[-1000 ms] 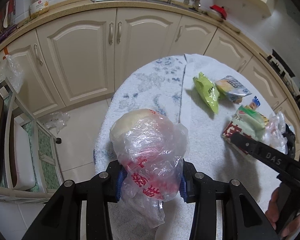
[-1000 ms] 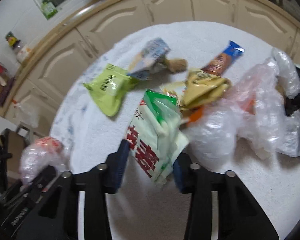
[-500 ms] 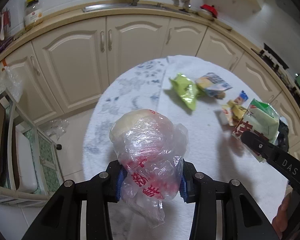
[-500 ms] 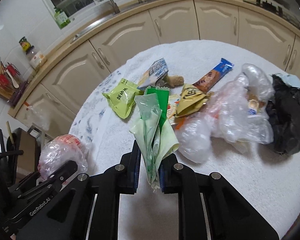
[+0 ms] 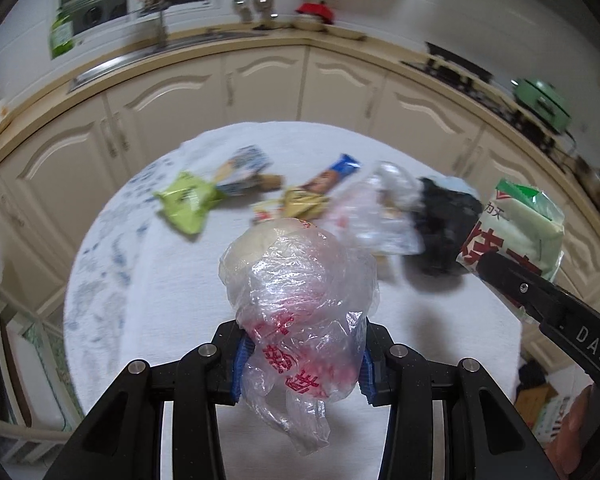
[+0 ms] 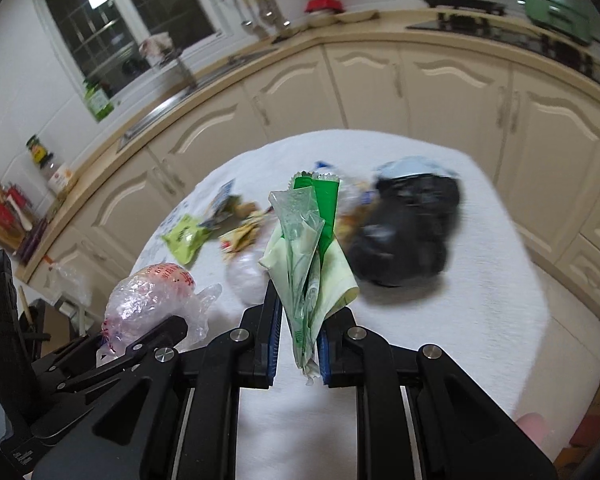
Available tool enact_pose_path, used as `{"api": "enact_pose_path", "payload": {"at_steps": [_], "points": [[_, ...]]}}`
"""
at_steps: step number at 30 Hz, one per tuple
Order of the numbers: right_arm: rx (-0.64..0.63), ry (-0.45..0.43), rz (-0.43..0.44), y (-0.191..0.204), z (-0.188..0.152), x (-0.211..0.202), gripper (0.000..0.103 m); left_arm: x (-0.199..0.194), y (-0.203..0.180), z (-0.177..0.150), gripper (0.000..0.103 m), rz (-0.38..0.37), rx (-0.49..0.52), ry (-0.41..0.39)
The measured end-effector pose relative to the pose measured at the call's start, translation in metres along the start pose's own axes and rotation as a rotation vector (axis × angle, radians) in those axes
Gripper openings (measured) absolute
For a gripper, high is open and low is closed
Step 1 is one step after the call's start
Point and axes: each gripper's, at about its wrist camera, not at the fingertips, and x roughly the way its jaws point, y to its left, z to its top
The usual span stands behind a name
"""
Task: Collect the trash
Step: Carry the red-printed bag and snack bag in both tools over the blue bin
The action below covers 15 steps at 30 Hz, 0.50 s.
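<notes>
My left gripper is shut on a crumpled clear plastic bag with red print, held above the round white table. My right gripper is shut on a pale green wrapper with a green top, lifted off the table; that wrapper and the right gripper's arm also show at the right of the left wrist view. The clear bag shows at lower left of the right wrist view. A black bag, a lime green packet, a blue-ended bar wrapper and clear plastic lie on the table.
Cream kitchen cabinets curve behind the table, with a sink and counter above. A green pot sits on the stove at the right. A metal rack stands left of the table. A person's hand shows at lower right.
My right gripper closed on the green wrapper and lifted it off the table. Both grippers rose and swung right, so the black bag and the stove side came into view.
</notes>
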Motion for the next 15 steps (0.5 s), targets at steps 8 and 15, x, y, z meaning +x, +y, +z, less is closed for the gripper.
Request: {"api": "enact_pose_path", "payload": {"at_steps": [8, 15], "points": [[0.146, -0.059, -0.109, -0.088, -0.004, -0.046, 0.015, 0.006, -0.095, 0.002, 0.039, -0.090, 0.155, 0.025], [0.271, -0.099, -0.194, -0.165, -0.017, -0.083, 0.015, 0.024, -0.181, -0.002, 0.039, -0.162, 0.284, 0.062]]}}
